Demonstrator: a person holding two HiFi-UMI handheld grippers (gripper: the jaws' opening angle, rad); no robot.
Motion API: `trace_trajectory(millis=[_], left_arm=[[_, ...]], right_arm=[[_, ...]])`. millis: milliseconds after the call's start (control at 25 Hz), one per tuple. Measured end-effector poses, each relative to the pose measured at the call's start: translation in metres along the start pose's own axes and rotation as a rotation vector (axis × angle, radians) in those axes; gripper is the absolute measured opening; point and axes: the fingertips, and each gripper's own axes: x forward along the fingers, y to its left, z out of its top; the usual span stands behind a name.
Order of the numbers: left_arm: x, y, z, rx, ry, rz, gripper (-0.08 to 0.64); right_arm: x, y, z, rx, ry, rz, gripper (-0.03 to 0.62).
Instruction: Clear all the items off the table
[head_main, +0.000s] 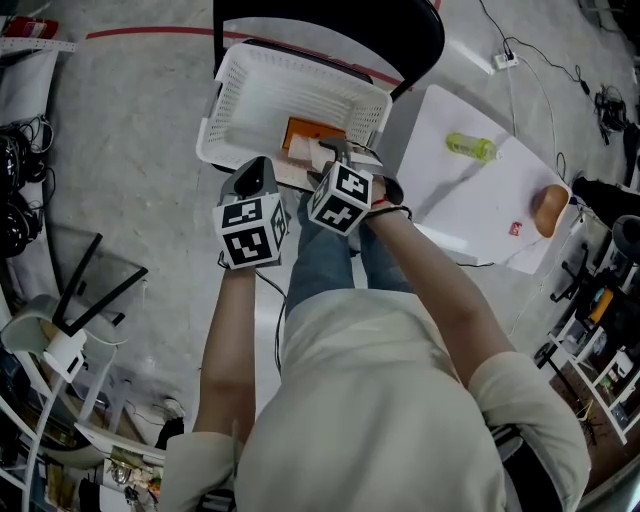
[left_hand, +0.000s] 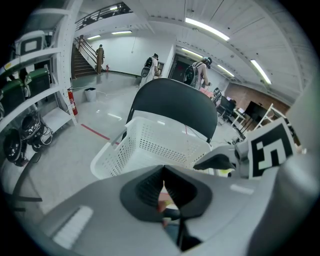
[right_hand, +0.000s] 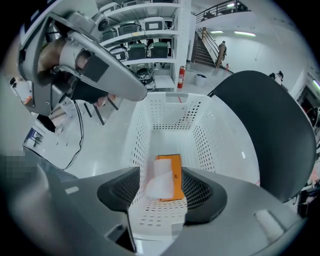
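Note:
A white perforated basket (head_main: 225, 100) stands on a black chair (head_main: 400, 30). Inside it lies an orange flat box (right_hand: 176, 172) with a white packet (right_hand: 161, 182) on top. My right gripper (right_hand: 160, 192) hangs open over the basket's near end, and the packet shows in the gap without the pads pressing on it. To its left my left gripper (head_main: 255, 172) is shut and empty, just outside the basket's near rim (left_hand: 150, 145). On the white table (head_main: 470, 210) at the right lie a green bottle (head_main: 470, 146), a brown bun (head_main: 549, 209) and a small red-and-white packet (head_main: 516, 229).
The chair's black backrest (right_hand: 265, 120) rises behind the basket. Cables and black gear (head_main: 15, 190) lie on the floor at the left. Racks with clutter (head_main: 600, 340) stand at the right. Shelving (left_hand: 30, 85) lines the hall's left side, and people stand far off.

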Motion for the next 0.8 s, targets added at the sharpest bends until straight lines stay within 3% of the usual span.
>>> trace_trajectory(millis=[600, 800], left_arm=[[-0.006, -0.007, 0.003, 0.014, -0.020, -0.006, 0.009], [-0.010, -0.010, 0.005, 0.015, -0.028, -0.007, 0.009]], right_arm=[[-0.012, -0.001, -0.004, 0.016, -0.009, -0.052, 0.236], [-0.021, -0.010, -0.005, 0.030, -0.015, -0.104, 0.139]])
